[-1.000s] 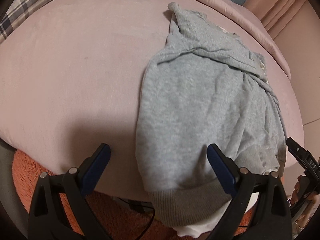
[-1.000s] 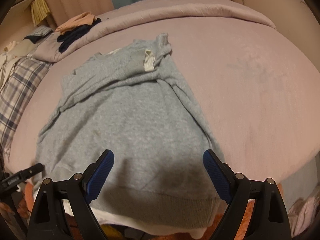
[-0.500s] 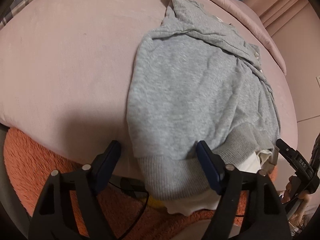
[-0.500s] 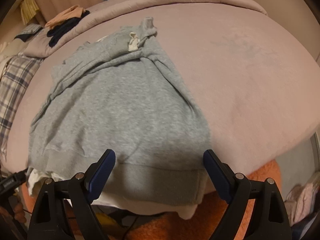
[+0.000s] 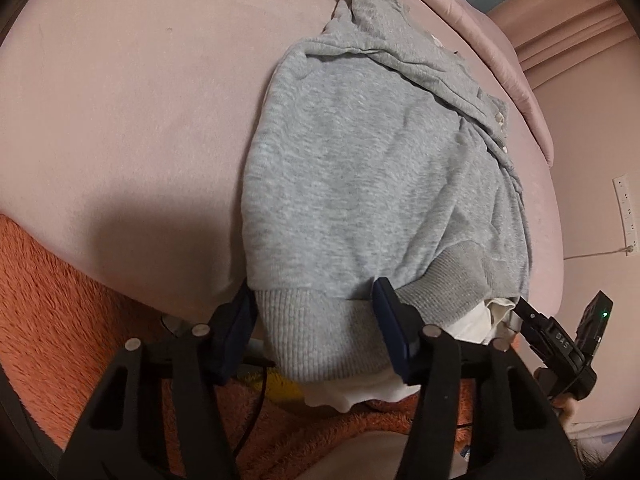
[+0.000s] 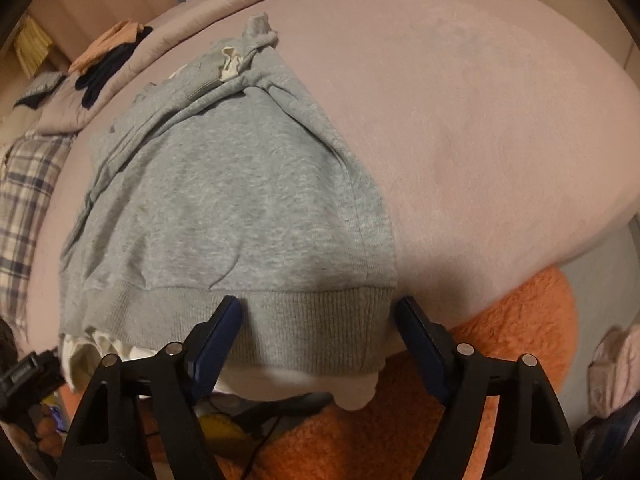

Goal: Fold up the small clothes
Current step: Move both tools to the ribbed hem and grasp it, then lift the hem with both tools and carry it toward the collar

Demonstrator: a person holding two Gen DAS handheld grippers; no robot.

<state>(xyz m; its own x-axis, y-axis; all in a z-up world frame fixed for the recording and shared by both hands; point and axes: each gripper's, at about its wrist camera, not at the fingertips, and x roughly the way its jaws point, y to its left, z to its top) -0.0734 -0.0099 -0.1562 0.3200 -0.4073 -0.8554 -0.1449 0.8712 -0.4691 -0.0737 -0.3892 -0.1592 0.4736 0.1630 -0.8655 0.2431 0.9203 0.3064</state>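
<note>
A grey sweatshirt (image 5: 360, 168) (image 6: 236, 200) lies flat on the pink bed (image 5: 120, 100) (image 6: 480, 120). Its ribbed hem (image 5: 320, 336) (image 6: 320, 320) hangs over the near edge, and a white lining (image 5: 348, 392) (image 6: 352, 388) shows below it. My left gripper (image 5: 314, 320) straddles the hem's left corner with its jaws closing; the pads do not visibly press the cloth. My right gripper (image 6: 318, 316) straddles the hem's right corner, also closing, with a gap left at the pads. Each gripper shows in the other's view, the right gripper (image 5: 560, 340) and the left gripper (image 6: 28, 372).
An orange shaggy rug (image 5: 60, 300) (image 6: 500, 340) covers the floor below the bed edge, with a dark cable (image 5: 256, 412) on it. A plaid cloth (image 6: 24, 200) and a pile of clothes (image 6: 104, 60) lie at the bed's far left. A wall (image 5: 592, 160) stands right.
Both grippers have dropped toward the near bed edge and tilted further down. Their jaws have narrowed, the left more, and the hem's corners now lie between them.
</note>
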